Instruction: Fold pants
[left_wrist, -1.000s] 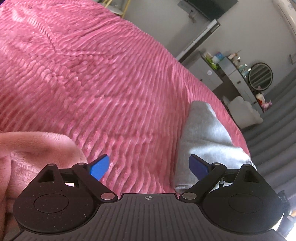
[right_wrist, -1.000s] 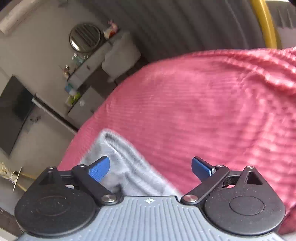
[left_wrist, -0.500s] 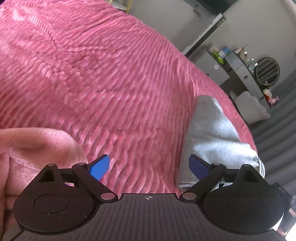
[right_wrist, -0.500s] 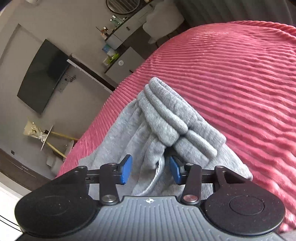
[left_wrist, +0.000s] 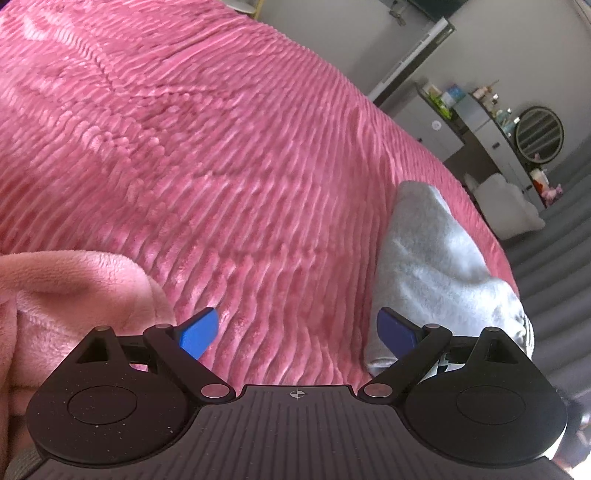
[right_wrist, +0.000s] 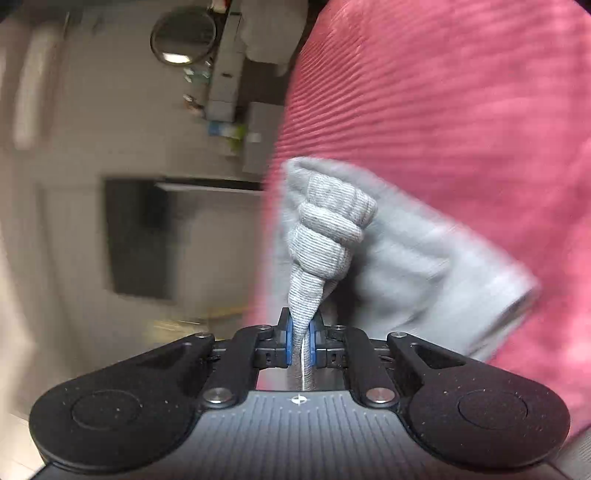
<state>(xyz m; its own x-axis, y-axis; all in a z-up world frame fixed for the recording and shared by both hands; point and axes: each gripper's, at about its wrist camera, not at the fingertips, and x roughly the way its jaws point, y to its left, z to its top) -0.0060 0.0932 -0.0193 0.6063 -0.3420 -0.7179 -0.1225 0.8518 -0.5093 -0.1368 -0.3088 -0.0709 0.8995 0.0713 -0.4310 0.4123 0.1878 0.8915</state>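
Right wrist view: the right gripper (right_wrist: 301, 341) has its blue pads (right_wrist: 287, 341) clamped on a bunched, ribbed band of the grey pants (right_wrist: 413, 266), with a white drawstring (right_wrist: 304, 363) running back between them. Ahead of the fingers the rest of the garment lies on the pink ribbed bedspread (right_wrist: 461, 110), and the picture is blurred. In the left wrist view, the left gripper (left_wrist: 297, 332) hangs over the bedspread with its fingers (left_wrist: 197, 332) wide apart and nothing between them. The folded pants (left_wrist: 432, 258) lie just beyond the right-hand finger, and a fluffy pale pink cloth (left_wrist: 74, 295) sits by the left-hand one.
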